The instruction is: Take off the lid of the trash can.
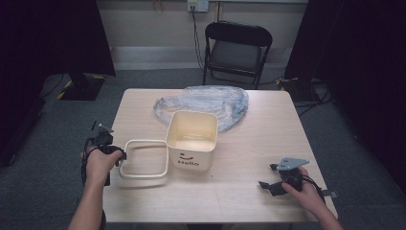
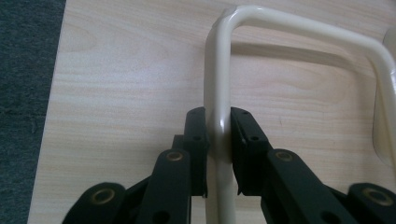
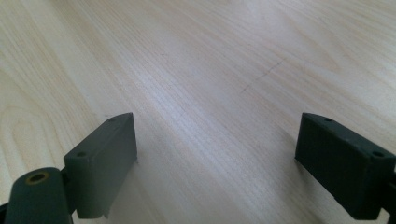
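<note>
Left gripper view: left tool (image 2: 218, 140) clamps cream frame (image 2: 219, 93); loosening may drop it. Right tool (image 3: 215, 163) released.

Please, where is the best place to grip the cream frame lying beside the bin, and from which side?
Grip the cream frame on its thin left bar, from the table's left edge; the left gripper already straddles that bar, probably the easiest hold.

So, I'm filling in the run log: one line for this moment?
left gripper: shut on ring frame | right gripper: open, nothing held | bin: upright
</note>
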The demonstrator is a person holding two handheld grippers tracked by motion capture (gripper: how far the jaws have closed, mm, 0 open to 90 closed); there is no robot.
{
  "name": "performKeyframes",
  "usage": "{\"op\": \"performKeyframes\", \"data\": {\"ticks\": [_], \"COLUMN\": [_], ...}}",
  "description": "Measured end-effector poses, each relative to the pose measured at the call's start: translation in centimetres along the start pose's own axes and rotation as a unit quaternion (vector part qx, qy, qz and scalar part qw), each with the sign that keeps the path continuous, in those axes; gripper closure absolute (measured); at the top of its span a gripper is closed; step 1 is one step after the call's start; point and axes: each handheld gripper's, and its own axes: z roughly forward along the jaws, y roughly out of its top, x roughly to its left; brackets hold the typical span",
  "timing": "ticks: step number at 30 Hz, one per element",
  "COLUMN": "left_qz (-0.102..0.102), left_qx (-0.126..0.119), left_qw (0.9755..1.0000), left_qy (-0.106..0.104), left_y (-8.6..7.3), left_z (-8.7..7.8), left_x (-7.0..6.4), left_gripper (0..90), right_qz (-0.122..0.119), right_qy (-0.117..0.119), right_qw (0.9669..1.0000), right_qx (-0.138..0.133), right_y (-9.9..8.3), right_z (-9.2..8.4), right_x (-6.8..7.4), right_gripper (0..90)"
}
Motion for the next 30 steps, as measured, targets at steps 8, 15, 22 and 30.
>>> {"op": "performKeyframes", "data": {"ticks": [8,15,22,30], "left_qz": [-0.004,0.008,0.046,0.093], "left_qx": [-0.004,-0.013,-0.073,-0.078], "left_qw": [1.0000,0.9996,0.9946,0.9908], "left_qy": [-0.004,-0.023,-0.058,-0.059], "left_y": [-0.6,-0.7,-0.9,-1.0], "left_z": [1.2,1.5,1.3,1.1], "left_x": [0.1,-0.1,-0.3,-1.7], "left_gripper": [77.4,71.8,43.9,26.0], "right_qz": [0.000,0.000,0.000,0.000], "right_qy": [0.000,0.000,0.000,0.000], "right_qw": [1.0000,1.0000,1.0000,1.0000], "right_qx": [0.000,0.000,0.000,0.000], "right_y": [0.0,0.0,0.0,0.0], "right_z": [0.0,0.0,0.0,0.0], "right_x": [0.0,0.0,0.0,0.0], "right_gripper": [11.7,11.7,11.7,11.7]}}
